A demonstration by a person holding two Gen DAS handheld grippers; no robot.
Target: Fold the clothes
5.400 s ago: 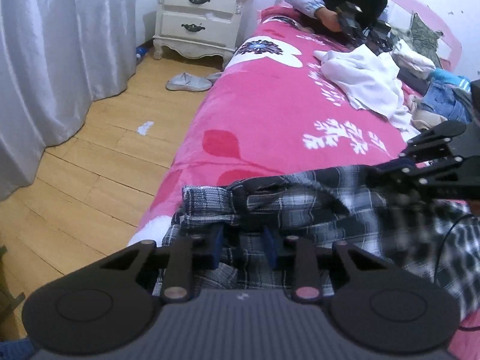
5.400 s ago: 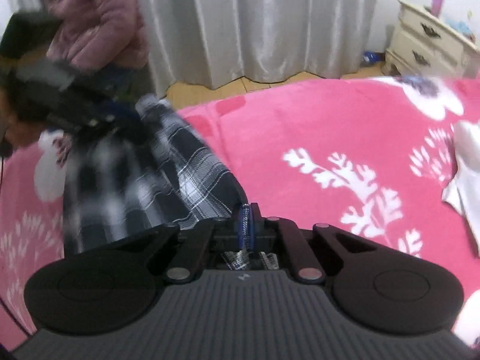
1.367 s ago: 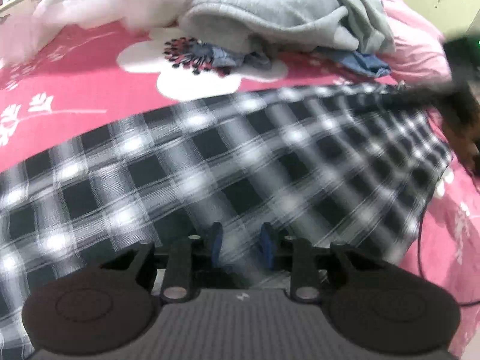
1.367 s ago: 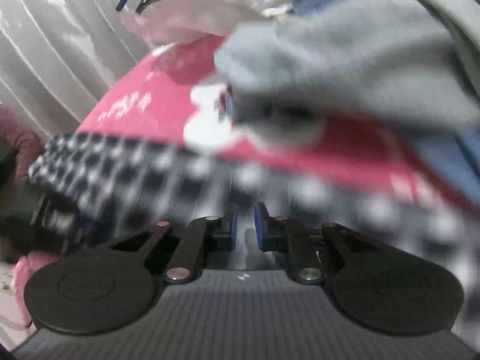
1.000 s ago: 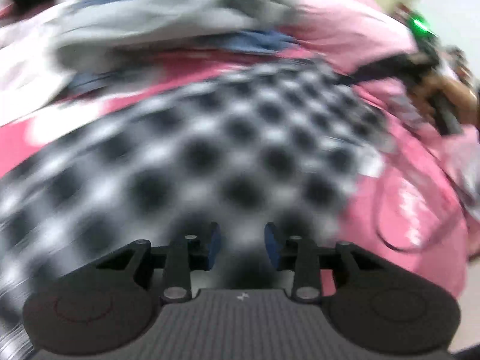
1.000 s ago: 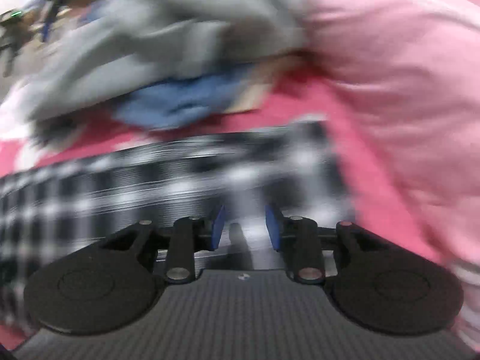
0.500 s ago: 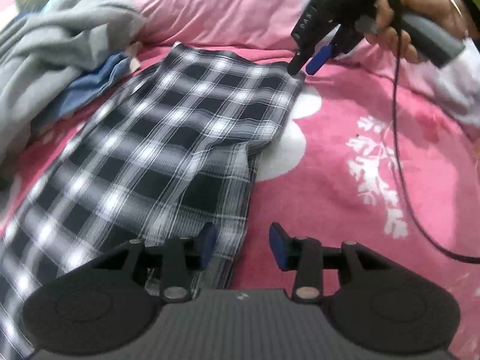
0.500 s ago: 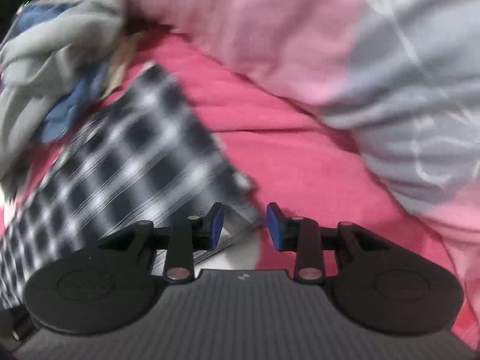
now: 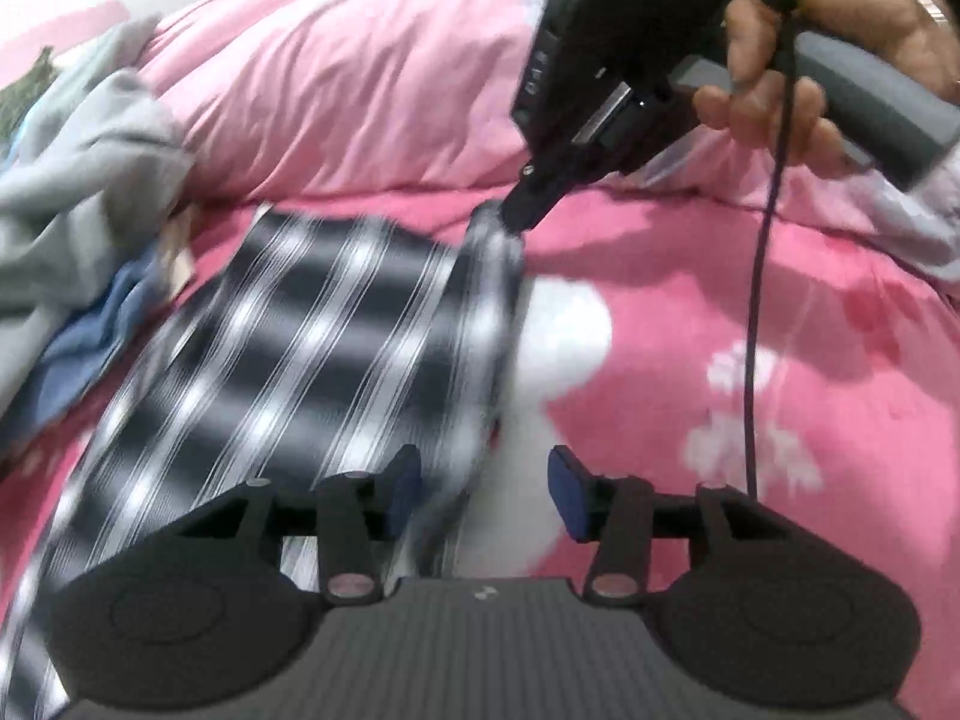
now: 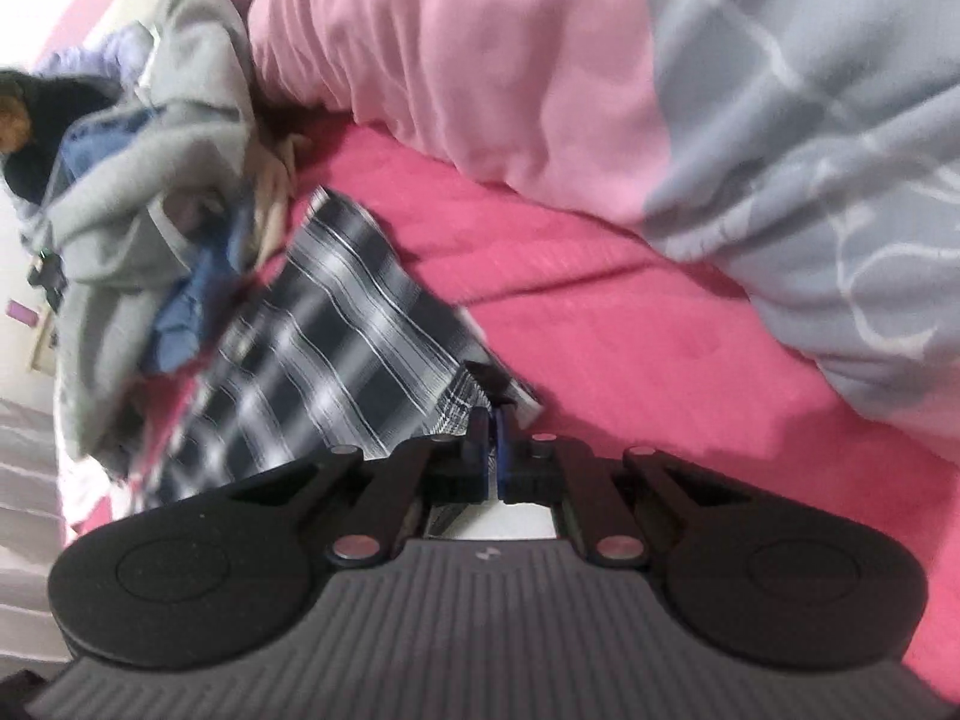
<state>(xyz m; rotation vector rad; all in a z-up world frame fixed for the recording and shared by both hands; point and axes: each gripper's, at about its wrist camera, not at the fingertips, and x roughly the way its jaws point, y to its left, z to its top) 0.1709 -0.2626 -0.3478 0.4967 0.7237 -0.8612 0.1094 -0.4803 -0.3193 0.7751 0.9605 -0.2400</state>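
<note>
A black-and-white plaid garment [image 9: 312, 348] lies spread on the pink flowered bed cover [image 9: 780, 312]. My left gripper [image 9: 485, 498] hovers low over its near right edge. Its jaws are opening, and the blurred cloth edge runs between them without the blue pads pressing on it. My right gripper [image 9: 515, 217], held in a hand [image 9: 774, 78], pinches the garment's far right corner. In the right wrist view the right gripper [image 10: 492, 450] is shut, with the corner of the plaid garment [image 10: 336, 348] bunched between its pads.
A heap of grey and blue clothes [image 9: 78, 192] lies left of the plaid garment, touching its far left corner. A pink quilt [image 9: 372, 78] with a grey-blue part [image 10: 810, 150] rises behind. A black cable [image 9: 756, 330] hangs from the right gripper across the bed cover.
The right gripper has shut on the plaid garment's far corner, where half a second ago it stood open over it. The left jaws have spread wider, and the left gripper has come nearer the cloth's edge.
</note>
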